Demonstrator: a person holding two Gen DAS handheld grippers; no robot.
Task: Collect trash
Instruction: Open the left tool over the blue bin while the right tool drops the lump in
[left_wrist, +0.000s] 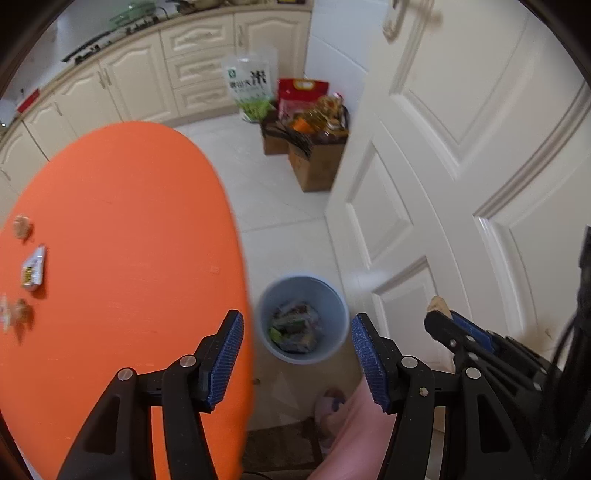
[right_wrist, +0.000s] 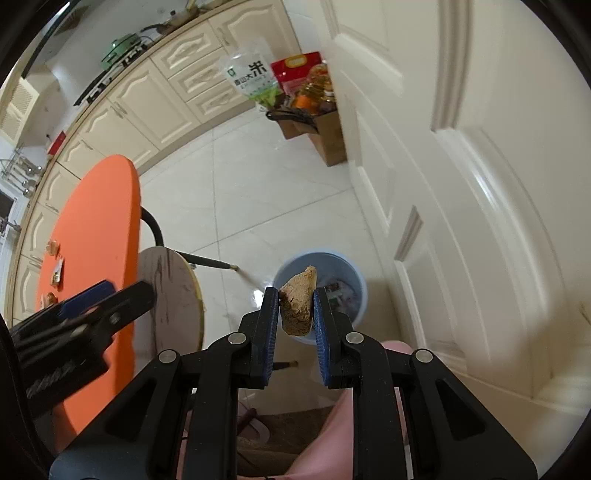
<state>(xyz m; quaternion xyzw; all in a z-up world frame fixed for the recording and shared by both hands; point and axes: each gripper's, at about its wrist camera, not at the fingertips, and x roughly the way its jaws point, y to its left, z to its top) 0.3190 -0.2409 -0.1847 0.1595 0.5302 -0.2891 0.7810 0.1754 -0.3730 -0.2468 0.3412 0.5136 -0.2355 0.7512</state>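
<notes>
A blue trash bin (left_wrist: 303, 319) with several wrappers inside stands on the floor beside the orange table (left_wrist: 129, 240); it also shows in the right wrist view (right_wrist: 340, 266). My right gripper (right_wrist: 295, 301) is shut on a brown crumbly food scrap (right_wrist: 299, 301) and holds it above the bin's near rim. My left gripper (left_wrist: 297, 332) is open and empty, above the table's right edge and the bin. A small packet (left_wrist: 34, 267) and brown scraps (left_wrist: 22, 226) (left_wrist: 20, 312) lie at the table's left side. The right gripper (left_wrist: 447, 317) shows at the right of the left wrist view.
A white panelled door (left_wrist: 461, 166) stands close on the right. Cardboard boxes with groceries (left_wrist: 314, 147) sit by the cabinets (left_wrist: 147, 74). A round stool (right_wrist: 173, 291) stands under the table. A pink slipper (left_wrist: 328, 410) and a mat lie near the bin.
</notes>
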